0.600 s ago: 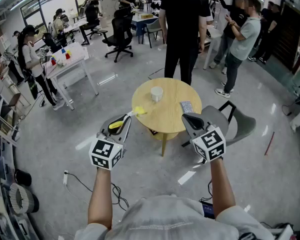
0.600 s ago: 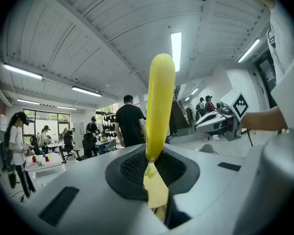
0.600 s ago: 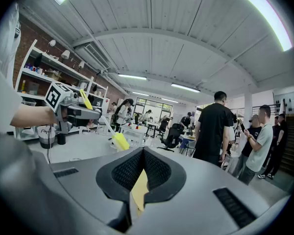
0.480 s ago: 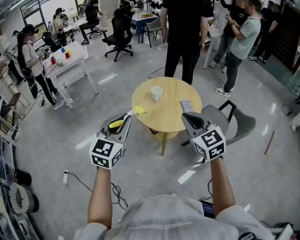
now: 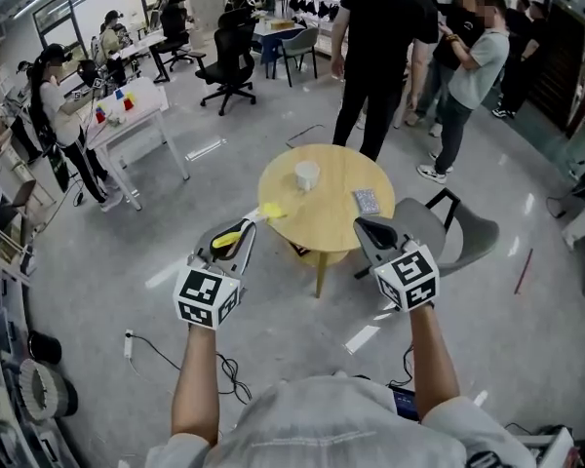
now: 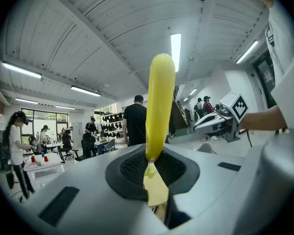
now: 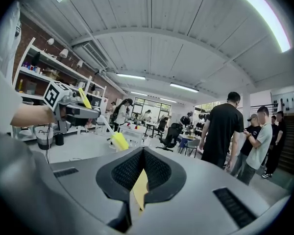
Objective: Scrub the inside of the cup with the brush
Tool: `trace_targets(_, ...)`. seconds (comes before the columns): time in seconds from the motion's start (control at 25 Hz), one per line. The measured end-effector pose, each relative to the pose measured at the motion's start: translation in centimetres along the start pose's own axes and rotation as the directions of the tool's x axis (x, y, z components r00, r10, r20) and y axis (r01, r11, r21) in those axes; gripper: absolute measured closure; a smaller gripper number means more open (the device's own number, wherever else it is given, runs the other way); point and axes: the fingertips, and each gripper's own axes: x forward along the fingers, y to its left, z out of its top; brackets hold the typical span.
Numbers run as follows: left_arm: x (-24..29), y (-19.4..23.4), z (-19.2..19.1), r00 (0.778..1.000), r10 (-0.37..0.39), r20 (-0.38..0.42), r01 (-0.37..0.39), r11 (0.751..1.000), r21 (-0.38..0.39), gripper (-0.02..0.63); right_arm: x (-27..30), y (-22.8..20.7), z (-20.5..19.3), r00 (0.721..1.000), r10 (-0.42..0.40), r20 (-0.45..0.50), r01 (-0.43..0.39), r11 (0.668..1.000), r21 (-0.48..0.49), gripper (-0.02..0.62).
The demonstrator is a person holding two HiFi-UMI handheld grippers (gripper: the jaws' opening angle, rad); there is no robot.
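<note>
From the head view, a round, pale wooden table [image 5: 327, 237] stands ahead, and the white cup [image 5: 306, 175] sits upright on its far left part. The left gripper [image 5: 244, 230] holds the brush [image 5: 270, 214], whose yellow head is at the table's near left edge.

In the left gripper view, the ribbed black pads clamp the smooth, rounded yellow handle.

In the right gripper view, the right gripper [image 7: 143, 155] has its jaws pressed together with nothing between them.
</note>
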Motion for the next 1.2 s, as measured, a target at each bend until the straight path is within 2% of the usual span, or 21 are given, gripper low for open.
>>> trace_targets(0.36, -1.8, 2.9, -2.7, 0.999, -0.038, -0.013, 0.037, 0.999, -0.039, 0.555, 0.8, 3.2, -0.5, 0.999, -0.019, -0.036, 0.022, 0.998, 0.060, 0.569)
trace_targets(0.56, -0.7, 3.0, -3.4, 0.998, -0.063, -0.015, 0.062, 0.998, -0.030, 0.555, 1.1, 2.3, -1.2, 0.998, -0.040, -0.047, 0.044, 0.996, 0.079, 0.569)
trace_targets(0.84, 6.0, 4.8, -3.9, 0.999, -0.047, -0.026, 0.047, 0.999, -0.024, 0.555, 5.7, -3.4, -2.4, 0.999, -0.011, -0.039, 0.014, 0.998, 0.059, 0.569)
trace_targets(1.08, 15.3, 7.1, -3.5, 0.998, -0.004, -0.058, 0.002, 1.000, -0.030, 0.555, 11.4, -12.3, -3.7, 0.998, 0.049, -0.031, -0.046, 0.996, 0.079, 0.569)
trace_targets(1.2, 20.2, 7.5, -2.5, 0.998, 0.015, -0.065, -0.017, 0.999, -0.029, 0.555, 13.3, -17.4, -3.9, 0.999, 0.051, -0.019, -0.049, 0.995, 0.084, 0.569)
